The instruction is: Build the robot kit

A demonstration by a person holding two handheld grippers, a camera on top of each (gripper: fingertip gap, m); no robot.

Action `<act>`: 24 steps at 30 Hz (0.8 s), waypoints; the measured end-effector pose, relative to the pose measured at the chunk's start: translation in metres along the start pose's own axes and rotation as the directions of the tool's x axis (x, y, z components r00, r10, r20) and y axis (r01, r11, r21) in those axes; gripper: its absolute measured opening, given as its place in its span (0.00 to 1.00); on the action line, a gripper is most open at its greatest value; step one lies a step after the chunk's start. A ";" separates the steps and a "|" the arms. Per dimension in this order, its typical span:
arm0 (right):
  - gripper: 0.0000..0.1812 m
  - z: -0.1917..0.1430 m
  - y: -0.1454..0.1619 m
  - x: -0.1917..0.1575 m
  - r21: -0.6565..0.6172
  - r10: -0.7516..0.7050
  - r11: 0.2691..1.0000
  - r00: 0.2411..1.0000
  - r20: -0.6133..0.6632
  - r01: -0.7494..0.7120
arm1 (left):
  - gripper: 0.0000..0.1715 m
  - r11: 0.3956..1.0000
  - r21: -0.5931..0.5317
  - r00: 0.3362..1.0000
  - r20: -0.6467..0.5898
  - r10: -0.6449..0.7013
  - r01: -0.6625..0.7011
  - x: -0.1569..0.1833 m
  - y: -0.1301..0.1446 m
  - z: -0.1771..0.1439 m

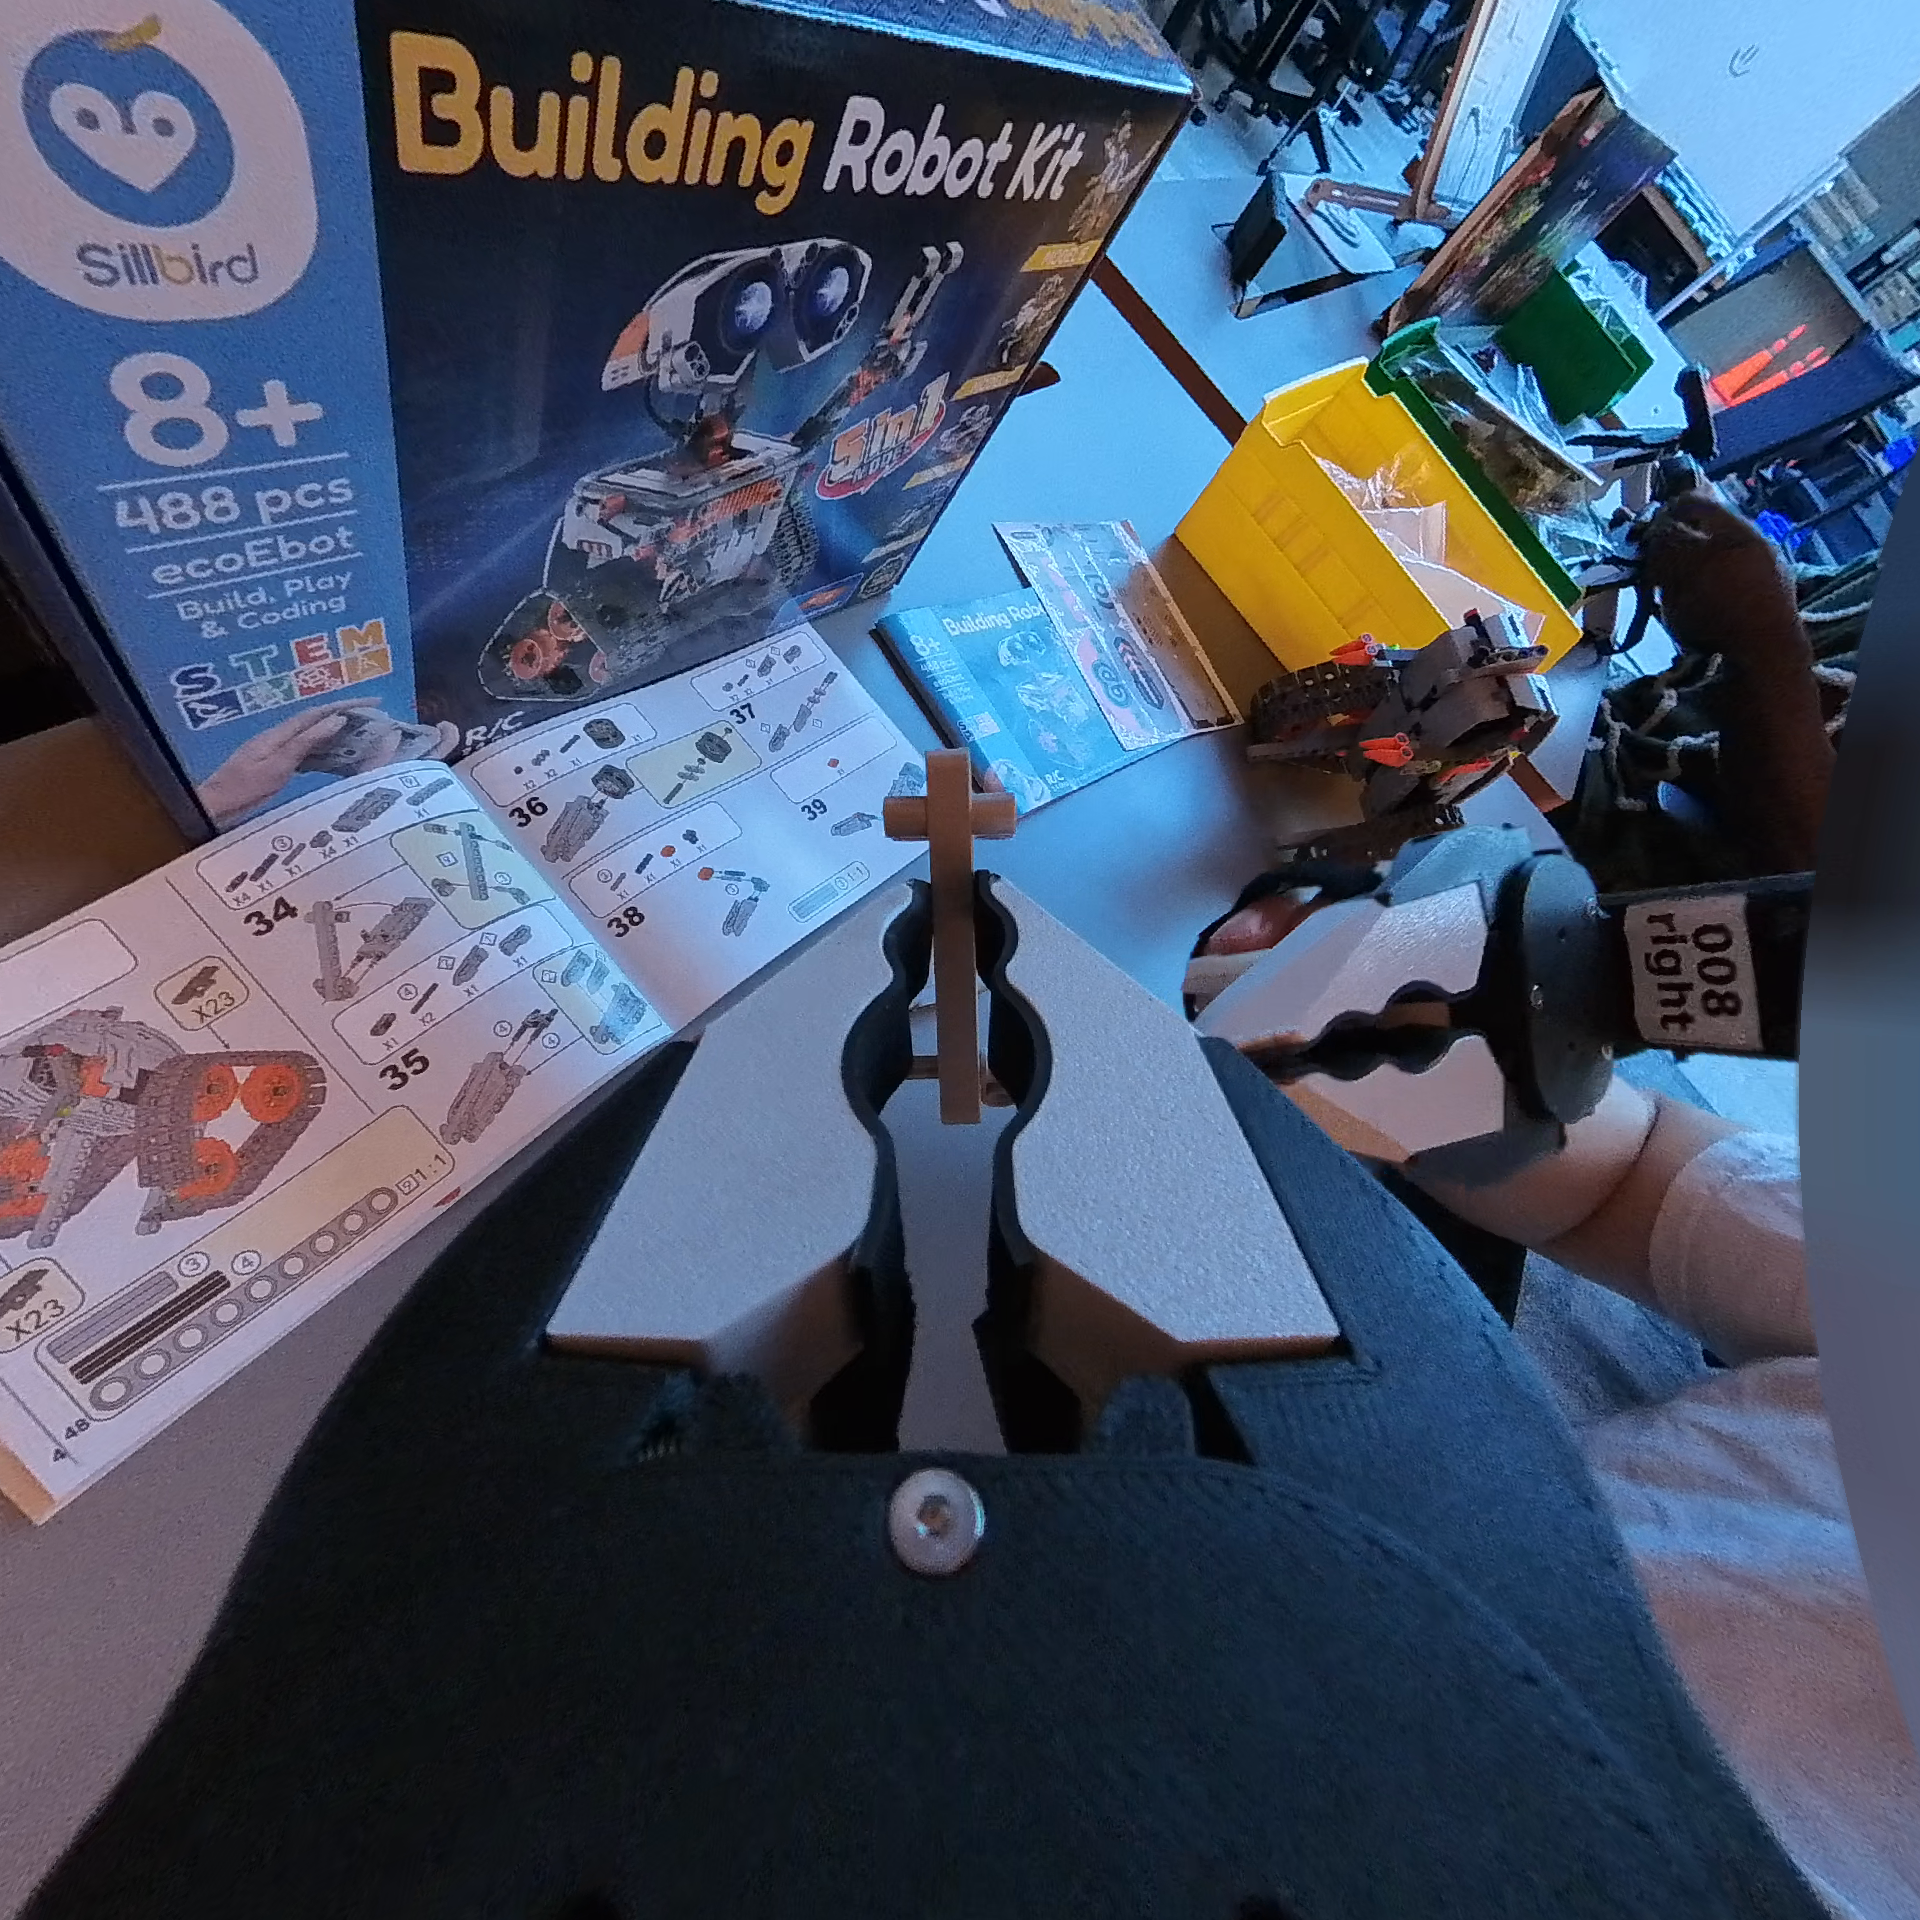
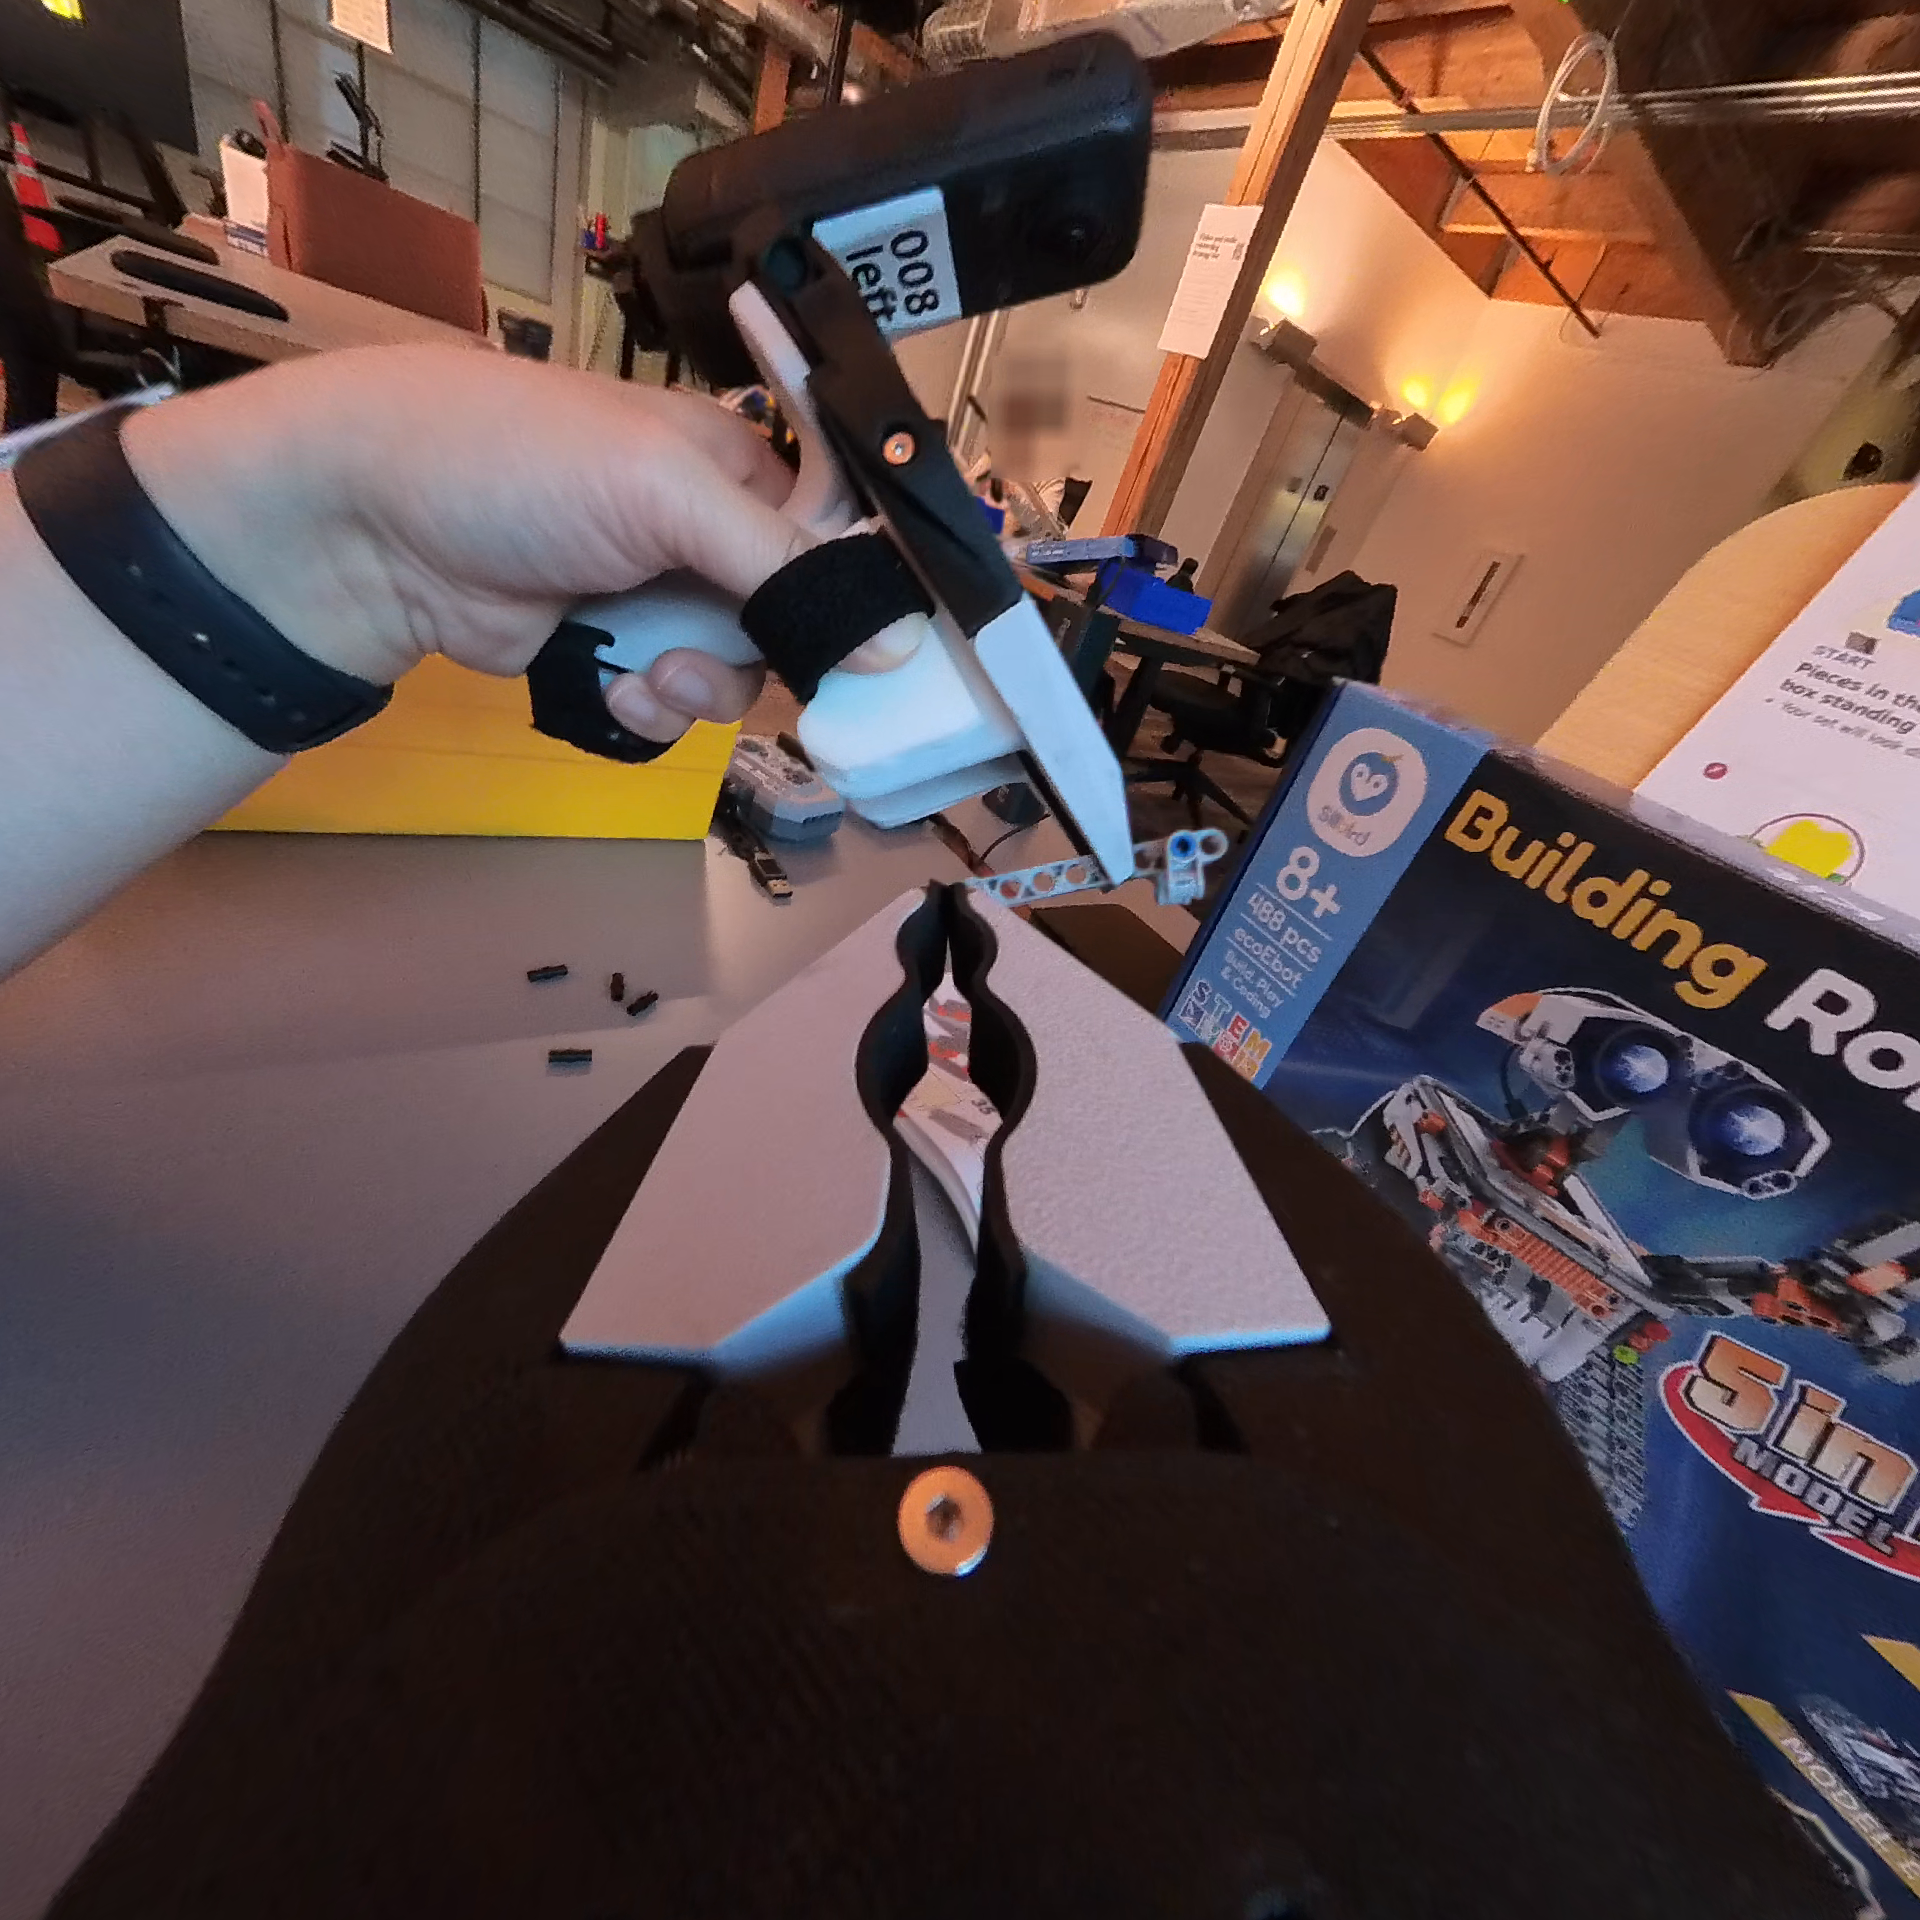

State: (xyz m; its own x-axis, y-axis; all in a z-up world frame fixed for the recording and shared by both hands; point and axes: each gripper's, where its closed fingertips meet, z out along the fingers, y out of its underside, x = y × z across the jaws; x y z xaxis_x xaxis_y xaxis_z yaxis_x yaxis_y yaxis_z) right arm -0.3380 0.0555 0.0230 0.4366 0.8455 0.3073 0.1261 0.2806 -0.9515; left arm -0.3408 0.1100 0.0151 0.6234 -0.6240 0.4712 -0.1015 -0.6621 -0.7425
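- The left claw (image 1: 951, 914) is clamped on a grey perforated beam (image 1: 954, 935) carrying a short cross piece near its far end, held upright in mid-air above the open instruction booklet (image 1: 343, 997) on the bench (image 1: 1122, 862).
- In the right wrist view the same beam (image 2: 1039, 881) sticks out sideways from the left claw (image 2: 1107, 862), with a small pale connector (image 2: 1184, 862) at its tip; a person's hand (image 2: 468, 520) grips the handle.
- The right claw (image 2: 948, 925) has its tips pressed together with nothing visible between them, hanging just short of the beam.
- A dark, partly built tracked model (image 1: 1403, 717) with orange pins stands well apart beside the yellow bin (image 1: 1299, 530); judging by that, assembly is under way, and the held beam is not yet joined to it.
- Several small black pins (image 2: 592, 1003) lie loose on the bench, unused.
- The kit box (image 1: 623, 364) stands upright behind the booklet, with a second, closed blue booklet (image 1: 997, 696) lying nearby.
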 end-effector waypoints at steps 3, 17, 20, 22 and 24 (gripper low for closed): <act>0.00 -0.004 -0.009 0.004 0.032 0.017 0.999 1.000 -0.010 -0.017 | 0.03 1.000 -0.007 1.000 -0.002 -0.001 0.001 0.000 0.001 0.002; 0.00 0.013 0.028 -0.036 -0.098 -0.096 0.989 0.987 0.126 0.109 | 0.03 1.000 0.006 1.000 -0.007 0.005 -0.005 0.003 -0.001 -0.001; 0.00 0.008 0.008 -0.029 -0.028 -0.116 0.993 0.991 0.065 0.118 | 0.03 1.000 0.006 1.000 -0.008 0.003 -0.003 0.003 -0.001 -0.001; 0.00 0.009 0.014 -0.023 -0.067 -0.101 0.992 0.994 0.045 0.104 | 0.03 1.000 0.001 1.000 -0.008 0.005 -0.005 0.003 -0.001 0.000; 0.00 0.012 0.027 -0.023 -0.122 -0.067 0.990 0.995 0.070 0.075 | 0.03 1.000 -0.002 1.000 -0.008 0.006 -0.006 0.004 0.000 0.000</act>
State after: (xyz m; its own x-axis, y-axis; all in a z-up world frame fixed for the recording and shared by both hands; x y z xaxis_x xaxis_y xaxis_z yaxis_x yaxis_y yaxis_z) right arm -0.3556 0.0493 -0.0092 0.3637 0.8547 0.3703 0.2664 0.2855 -0.9206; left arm -0.3383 0.1080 0.0170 0.6164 -0.6313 0.4708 -0.1063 -0.6591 -0.7445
